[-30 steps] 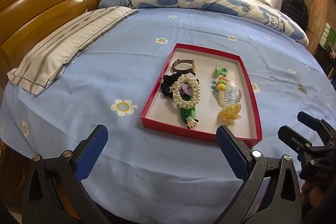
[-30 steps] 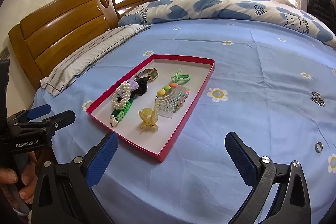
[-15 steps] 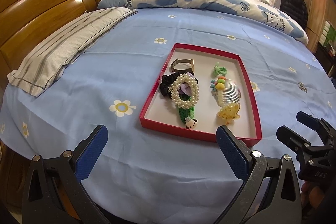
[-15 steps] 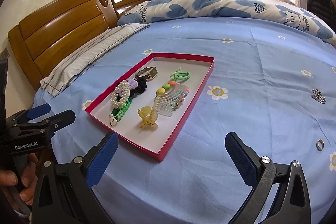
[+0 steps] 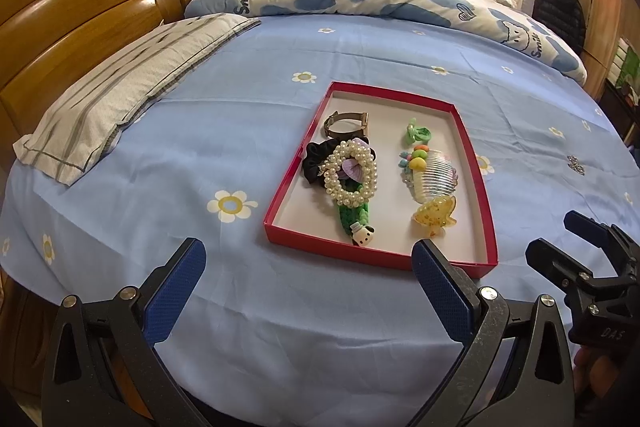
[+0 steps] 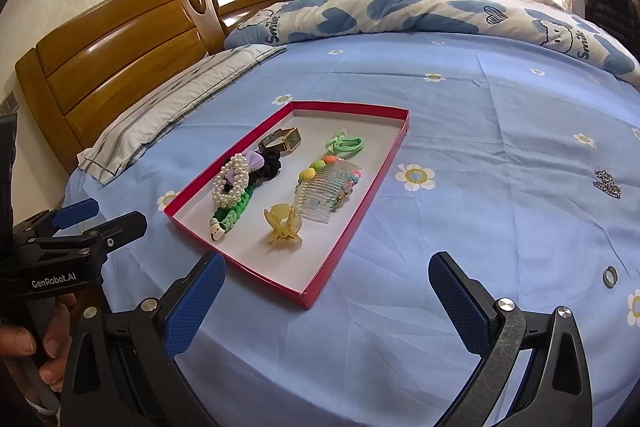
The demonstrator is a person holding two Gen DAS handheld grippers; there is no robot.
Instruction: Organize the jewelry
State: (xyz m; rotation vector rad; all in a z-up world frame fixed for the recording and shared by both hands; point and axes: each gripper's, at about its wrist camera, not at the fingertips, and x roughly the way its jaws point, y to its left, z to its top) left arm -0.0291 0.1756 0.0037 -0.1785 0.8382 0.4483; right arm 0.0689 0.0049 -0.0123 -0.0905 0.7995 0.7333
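My left gripper hangs over the near edge of the bed with its fingers spread wide and nothing between them. My right gripper is spread just as wide and empty too, low over the blue sheet.

The red tray lies flat on the sheet in front of me, and most of the jewelry is in it, in two rows. In the left row, farthest from me, the watch rests on its side. Nearer comes the black scrunchie, with the pearl bracelet lying partly over it, and a purple piece sits inside the pearl ring. Touching the bracelet on the near side is the green braided band, ending in a small white charm close to the tray's near wall. In the right row, the green hair tie is farthest, then the clear comb with coloured beads along its edge, then the yellow claw clip touching the comb's near end.

Two pieces lie on the sheet outside the tray, well to its right: a sparkly brooch and, nearer to me, a ring.
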